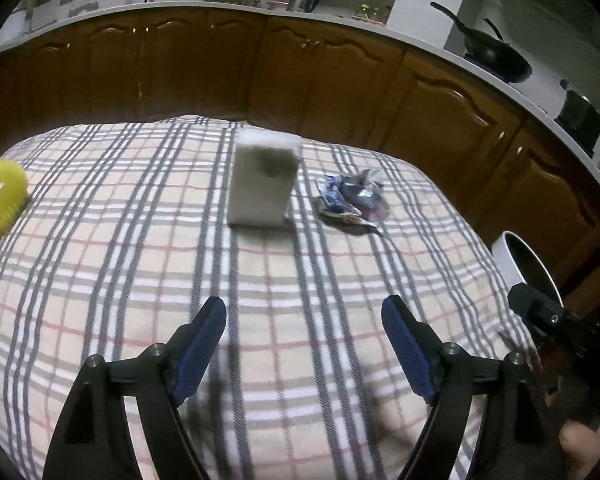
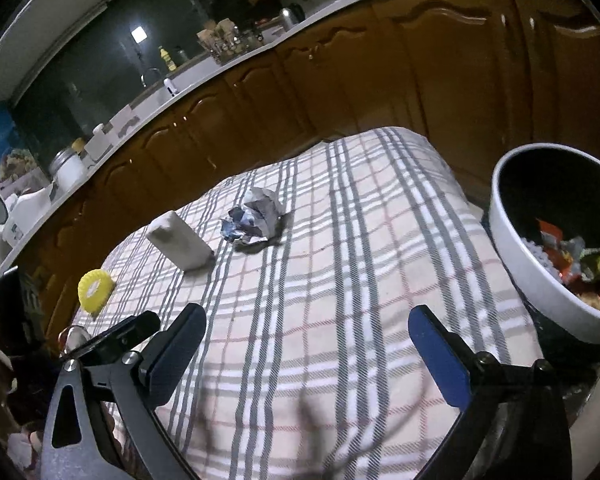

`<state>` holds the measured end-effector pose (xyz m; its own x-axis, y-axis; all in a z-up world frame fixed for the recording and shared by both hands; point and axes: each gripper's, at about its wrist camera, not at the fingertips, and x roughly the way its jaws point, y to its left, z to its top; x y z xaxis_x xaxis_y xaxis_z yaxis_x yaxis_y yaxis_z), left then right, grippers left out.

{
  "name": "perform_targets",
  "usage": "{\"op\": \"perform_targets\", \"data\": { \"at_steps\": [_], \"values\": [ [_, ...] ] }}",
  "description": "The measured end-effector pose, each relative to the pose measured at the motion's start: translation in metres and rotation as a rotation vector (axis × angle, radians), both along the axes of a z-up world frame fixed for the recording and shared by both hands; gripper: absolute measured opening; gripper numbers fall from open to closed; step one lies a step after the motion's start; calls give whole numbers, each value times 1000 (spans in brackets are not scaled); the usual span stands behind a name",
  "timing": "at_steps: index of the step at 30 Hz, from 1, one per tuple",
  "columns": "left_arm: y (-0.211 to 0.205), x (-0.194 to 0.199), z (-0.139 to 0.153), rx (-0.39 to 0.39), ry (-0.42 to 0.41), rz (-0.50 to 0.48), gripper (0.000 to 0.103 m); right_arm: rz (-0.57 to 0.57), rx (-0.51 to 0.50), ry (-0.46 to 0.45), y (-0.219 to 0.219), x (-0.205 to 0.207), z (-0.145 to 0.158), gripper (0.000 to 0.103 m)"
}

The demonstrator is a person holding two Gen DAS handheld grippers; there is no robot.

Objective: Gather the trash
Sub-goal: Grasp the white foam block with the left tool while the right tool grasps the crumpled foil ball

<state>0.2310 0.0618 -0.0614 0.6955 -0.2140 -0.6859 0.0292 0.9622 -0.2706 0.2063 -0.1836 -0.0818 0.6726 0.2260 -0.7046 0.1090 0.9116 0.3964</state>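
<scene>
The crumpled blue and silver wrapper was left lying on the checked cloth of the worktop, just beside the white block. Both tongs, left and right, were spread wide with nothing in them. The round white bin, already holding wrappers, was kept close for dropping.

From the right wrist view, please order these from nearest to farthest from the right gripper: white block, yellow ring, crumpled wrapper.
Measured from the right gripper:
1. Yellow ring, on the left, near the cloth's edge.
2. White block, farther back, left of centre.
3. Crumpled wrapper, just beyond the block, near the middle.
</scene>
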Motion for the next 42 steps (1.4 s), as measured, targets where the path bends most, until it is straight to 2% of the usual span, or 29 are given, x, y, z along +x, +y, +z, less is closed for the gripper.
{"op": "perform_targets", "data": {
  "at_steps": [12, 15, 17, 27, 30, 33, 35, 38, 42],
  "values": [
    [22, 52, -15, 0, 35, 10, 80, 84, -53, -8, 25, 41, -3, 101],
    [21, 66, -18, 10, 37, 3, 80, 99, -45, 10, 29, 56, -8, 92],
    [20, 73, -19, 24, 30, 2, 81, 109, -40, 23, 30, 66, -11, 81],
    [17, 119, -31, 64, 23, 67, 82, 132, 9, 72, 32, 121, -29, 68],
    [19, 132, -38, 41, 30, 86, 82, 133, 7, 88, 33, 136, -36, 64],
    [16, 138, -42, 56, 24, 94, 75, 137, 24, 117, 33, 146, -44, 46],
    [13, 139, -42, 38, 16, 57, 50, 147, 41, 127, 34, 149, -49, 20],
    [6, 136, -40, 72, -5, 32, 49, 146, 30, 114, 35, 140, -45, 17],
    [-1, 126, -36, 50, -18, -4, 48, 139, 20, 82, 29, 120, -35, 14]
  ]
}}
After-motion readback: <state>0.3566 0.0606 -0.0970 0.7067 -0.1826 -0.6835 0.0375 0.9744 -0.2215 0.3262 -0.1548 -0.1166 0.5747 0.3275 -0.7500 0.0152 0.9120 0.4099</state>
